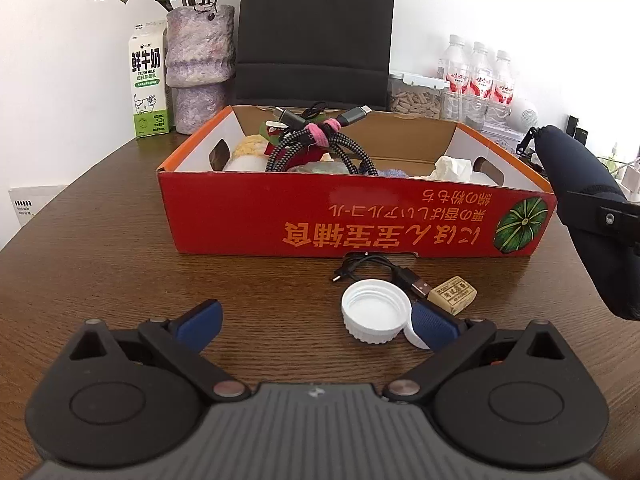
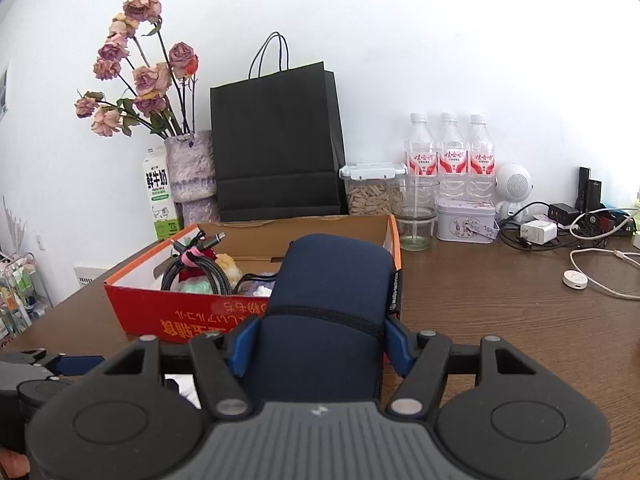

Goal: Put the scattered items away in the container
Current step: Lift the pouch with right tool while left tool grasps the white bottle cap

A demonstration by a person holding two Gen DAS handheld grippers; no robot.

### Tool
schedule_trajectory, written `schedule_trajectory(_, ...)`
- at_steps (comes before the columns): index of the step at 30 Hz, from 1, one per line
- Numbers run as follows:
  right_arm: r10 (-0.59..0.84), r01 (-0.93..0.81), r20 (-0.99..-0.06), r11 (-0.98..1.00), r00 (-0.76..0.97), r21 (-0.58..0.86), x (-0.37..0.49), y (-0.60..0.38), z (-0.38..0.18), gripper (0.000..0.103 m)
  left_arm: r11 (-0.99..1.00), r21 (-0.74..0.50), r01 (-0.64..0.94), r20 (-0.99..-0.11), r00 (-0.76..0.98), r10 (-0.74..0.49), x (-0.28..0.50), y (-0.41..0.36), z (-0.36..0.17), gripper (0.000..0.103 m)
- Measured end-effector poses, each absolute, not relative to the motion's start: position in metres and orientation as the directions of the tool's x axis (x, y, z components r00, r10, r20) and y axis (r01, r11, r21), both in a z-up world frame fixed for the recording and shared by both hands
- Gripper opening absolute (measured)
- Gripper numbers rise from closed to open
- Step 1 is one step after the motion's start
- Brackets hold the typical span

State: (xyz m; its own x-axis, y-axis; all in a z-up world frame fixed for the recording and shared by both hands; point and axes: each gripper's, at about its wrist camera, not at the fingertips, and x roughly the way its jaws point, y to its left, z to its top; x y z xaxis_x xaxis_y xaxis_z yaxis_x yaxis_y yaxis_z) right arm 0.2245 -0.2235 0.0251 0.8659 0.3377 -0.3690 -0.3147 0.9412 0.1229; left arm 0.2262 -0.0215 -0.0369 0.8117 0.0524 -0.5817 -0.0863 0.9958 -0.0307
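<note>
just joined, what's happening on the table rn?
A person with two handheld grippers is tidying loose items into the red cardboard box. The right gripper has its jaws closed on a navy soft pouch, held in front of the box. The left gripper is open and empty, low over the table beside a white bottle cap. A black USB cable and a small tan packet also lie outside the box. A braided cable bundle is already inside.
</note>
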Motion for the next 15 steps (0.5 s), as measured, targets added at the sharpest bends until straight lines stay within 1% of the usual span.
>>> schedule_trajectory(3, 0.344, -0.317, -0.368, 0.939, 0.864, 0.132, 0.221, -0.228, 0.024, 0.063, 0.996, -0.018, -0.091, -0.599, 0.798, 0.062, 0.233, -0.026, -0.039, 0.1)
schedule_trajectory(4, 0.346, -0.319, -0.362, 0.938, 0.866, 0.136, 0.219, -0.229, 0.023, 0.063, 0.996, -0.025, -0.087, -0.606, 0.794, 0.054, 0.234, -0.026, -0.039, 0.096)
schedule_trajectory(7, 0.335, -0.307, -0.355, 0.942, 0.873, 0.135, 0.215, -0.231, 0.021, 0.061, 0.997, -0.041, -0.072, -0.608, 0.793, 0.033, 0.234, -0.025, -0.04, 0.095)
schedule_trajectory(10, 0.339, -0.316, -0.366, 0.941, 0.867, 0.124, 0.214, -0.227, 0.018, 0.06, 0.997, -0.034, -0.067, -0.606, 0.795, 0.032, 0.234, -0.025, -0.041, 0.088)
schedule_trajectory(12, 0.342, -0.325, -0.376, 0.939, 0.861, 0.11, 0.214, -0.223, 0.015, 0.06, 0.998, -0.035, -0.055, -0.604, 0.797, 0.023, 0.234, -0.026, -0.04, 0.086)
schedule_trajectory(13, 0.343, -0.327, -0.379, 0.939, 0.859, 0.108, 0.213, -0.221, 0.014, 0.059, 0.998, -0.03, -0.051, -0.603, 0.797, 0.022, 0.235, -0.026, -0.04, 0.083)
schedule_trajectory(14, 0.345, -0.331, -0.38, 0.938, 0.858, 0.103, 0.213, -0.22, 0.014, 0.059, 0.998, -0.029, -0.047, -0.602, 0.798, 0.02, 0.235, -0.027, -0.039, 0.078)
schedule_trajectory(15, 0.346, -0.333, -0.38, 0.938, 0.858, 0.102, 0.212, -0.219, 0.014, 0.059, 0.999, -0.03, -0.043, -0.603, 0.798, 0.016, 0.236, -0.027, -0.039, 0.077)
